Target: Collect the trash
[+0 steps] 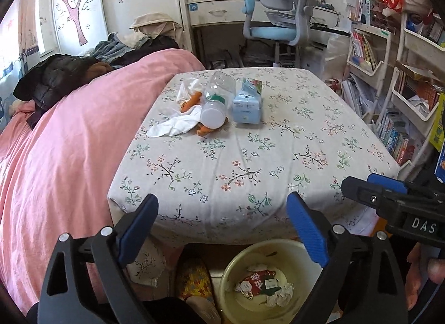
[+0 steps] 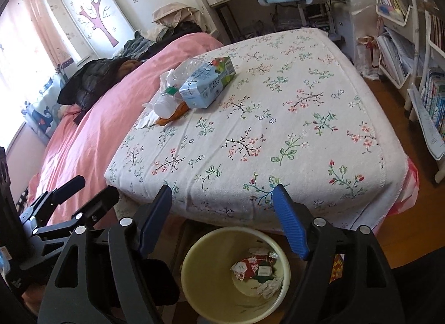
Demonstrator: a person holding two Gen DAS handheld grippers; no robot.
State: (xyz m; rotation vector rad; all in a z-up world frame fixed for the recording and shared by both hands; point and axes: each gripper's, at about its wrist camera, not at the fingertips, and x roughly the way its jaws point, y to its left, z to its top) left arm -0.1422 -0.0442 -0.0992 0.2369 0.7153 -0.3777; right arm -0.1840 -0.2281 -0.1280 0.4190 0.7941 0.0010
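Still on the flowered table (image 1: 250,162), upper centre of the left wrist view: clear plastic bottle (image 1: 215,101) on its side, pale blue carton (image 1: 248,104) just to its right, white tissue (image 1: 178,125) and orange wrapper (image 1: 192,100) beside and under the bottle. Below the near table edge, at bottom centre, cream bin (image 1: 236,265) holding crumpled paper and a red packet (image 1: 257,282). Left tool (image 1: 222,229) spread wide, nothing between its blue pads. Right tool (image 2: 222,221) also apart and empty above the bin. Pink bedcover (image 1: 55,157) filling the left side.
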